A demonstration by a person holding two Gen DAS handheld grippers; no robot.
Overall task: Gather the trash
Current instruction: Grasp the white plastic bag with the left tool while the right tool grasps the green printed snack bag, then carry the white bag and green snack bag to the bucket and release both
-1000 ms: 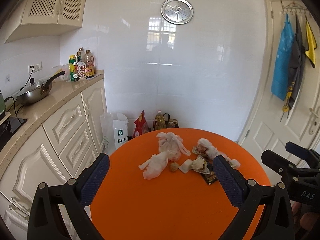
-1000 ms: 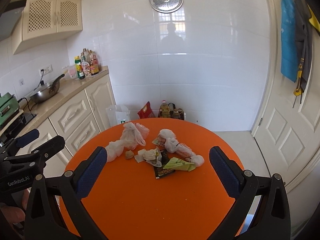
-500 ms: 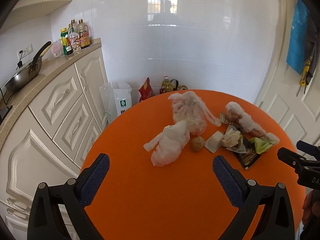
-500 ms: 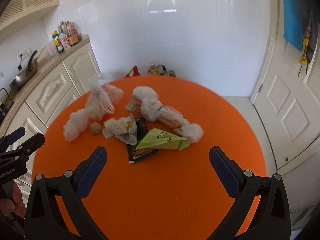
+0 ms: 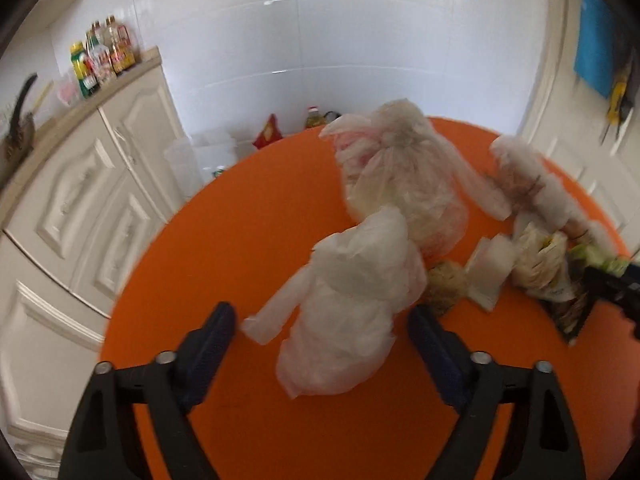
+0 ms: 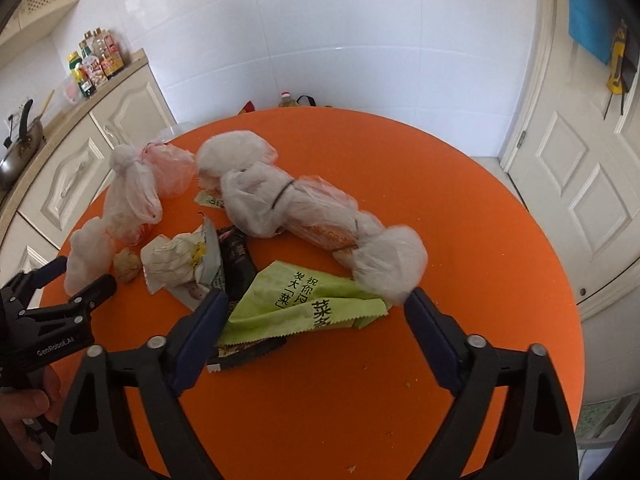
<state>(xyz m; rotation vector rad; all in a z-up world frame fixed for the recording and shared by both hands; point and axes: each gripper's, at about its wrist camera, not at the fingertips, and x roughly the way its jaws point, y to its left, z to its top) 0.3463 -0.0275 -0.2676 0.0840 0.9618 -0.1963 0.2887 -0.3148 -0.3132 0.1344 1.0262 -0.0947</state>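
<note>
Orange fills the lower half of both views: a round table (image 6: 460, 208) on which the trash is scattered. In the left wrist view the left gripper (image 5: 320, 332) is seen at the bottom of the frame with a knotted white plastic bag (image 5: 344, 320) lying between its blue pads; the jaws have just been closing, yet a gap is left on each side and the bag is not pressed. Above it, at the centre, a larger translucent bag (image 5: 404, 184) is found, with a small brown lump (image 5: 446, 286) just to the right of the white one.

In the right wrist view the right gripper (image 6: 316, 312) is placed low in the frame over a green wrapper (image 6: 304, 300) printed with black characters. Its jaws have just been closing too, and the wrapper is bracketed but not clamped. A black packet (image 6: 236, 260) is partly covered by the wrapper. A long tied bundle of bags (image 6: 304, 208) runs diagonally across the middle, and a crumpled paper wrapper (image 6: 184, 260) lies left of centre.
</note>
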